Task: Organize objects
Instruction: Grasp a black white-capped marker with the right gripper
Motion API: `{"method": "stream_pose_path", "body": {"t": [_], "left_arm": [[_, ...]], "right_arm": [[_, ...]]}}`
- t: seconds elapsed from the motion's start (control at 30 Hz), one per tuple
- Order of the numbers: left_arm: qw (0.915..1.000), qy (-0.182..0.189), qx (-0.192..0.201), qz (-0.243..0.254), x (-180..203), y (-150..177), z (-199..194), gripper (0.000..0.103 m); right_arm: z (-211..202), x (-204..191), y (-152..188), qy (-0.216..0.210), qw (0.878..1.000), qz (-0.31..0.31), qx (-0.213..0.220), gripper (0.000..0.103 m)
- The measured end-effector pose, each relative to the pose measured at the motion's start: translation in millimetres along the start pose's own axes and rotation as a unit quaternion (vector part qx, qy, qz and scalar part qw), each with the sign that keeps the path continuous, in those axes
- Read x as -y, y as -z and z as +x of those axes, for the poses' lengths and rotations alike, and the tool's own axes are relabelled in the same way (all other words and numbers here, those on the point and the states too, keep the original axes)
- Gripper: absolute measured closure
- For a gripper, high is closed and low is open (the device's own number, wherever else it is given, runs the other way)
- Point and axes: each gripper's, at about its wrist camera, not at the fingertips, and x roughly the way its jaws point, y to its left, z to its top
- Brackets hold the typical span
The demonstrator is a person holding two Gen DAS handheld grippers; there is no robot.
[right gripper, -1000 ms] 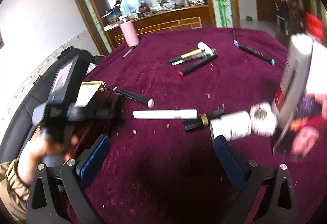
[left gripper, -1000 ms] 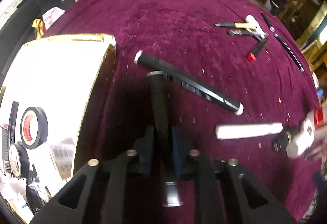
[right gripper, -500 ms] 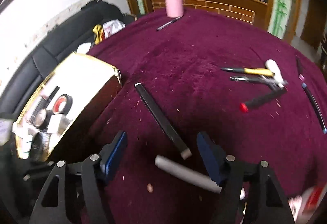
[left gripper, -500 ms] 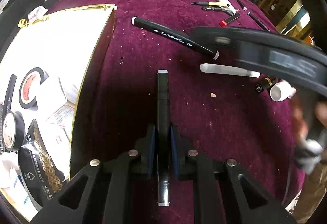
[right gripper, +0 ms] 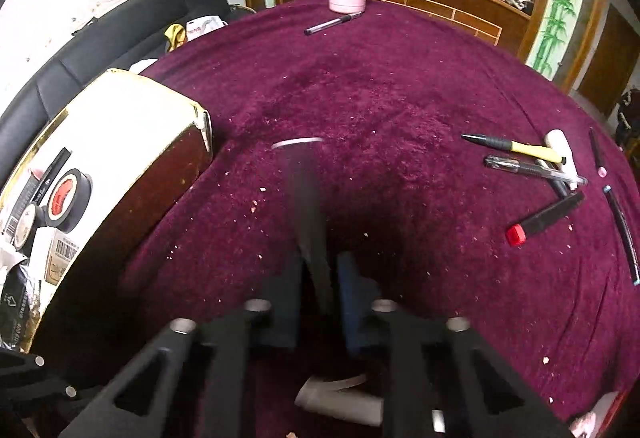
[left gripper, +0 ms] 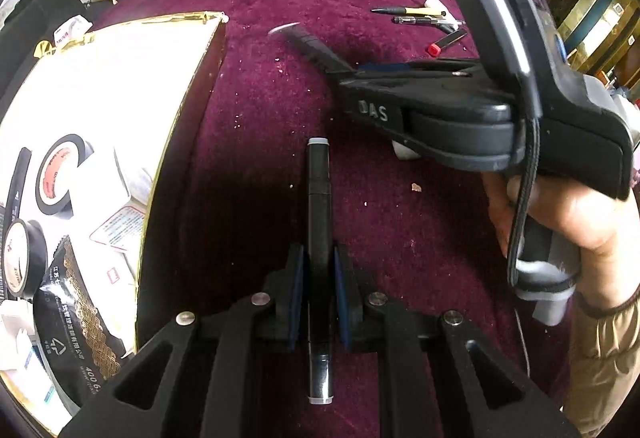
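Black marker pen with grey end caps [left gripper: 319, 238] sits clenched in my left tongs [left gripper: 319, 278], above the maroon velvet worktop [left gripper: 260, 98] beside the gold-edged white box [left gripper: 120, 78] of tape rolls. My right tongs [right gripper: 318, 278] are clamped on a second, blurred black marker [right gripper: 304, 198]. Loose pens [right gripper: 528, 158] lie well apart, far right.

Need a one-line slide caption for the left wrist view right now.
Left tool grips a black marker beside the gold-rimmed box; right tool clamps a second marker.
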Motion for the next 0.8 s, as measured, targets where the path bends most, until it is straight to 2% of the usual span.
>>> {"method": "stream_pose_path", "body": {"t": [0.37,0.57,0.8], "left_arm": [[0.9996,-0.017,0.013,0.017,8,0,4,0.089],[1.0000,0.003,0.008,0.005,5,5,0,0.089],[0.9997,0.019,0.008,0.012,11,19,-8,0.089]], "right_arm": [[-48,-10,30,0.027,0.999,0.006,0.037,0.088],[-71,-8,51,0.033,0.998,0.020,0.048,0.087],[-94,0,78,0.018,0.996,0.065,0.065,0.087]]}}
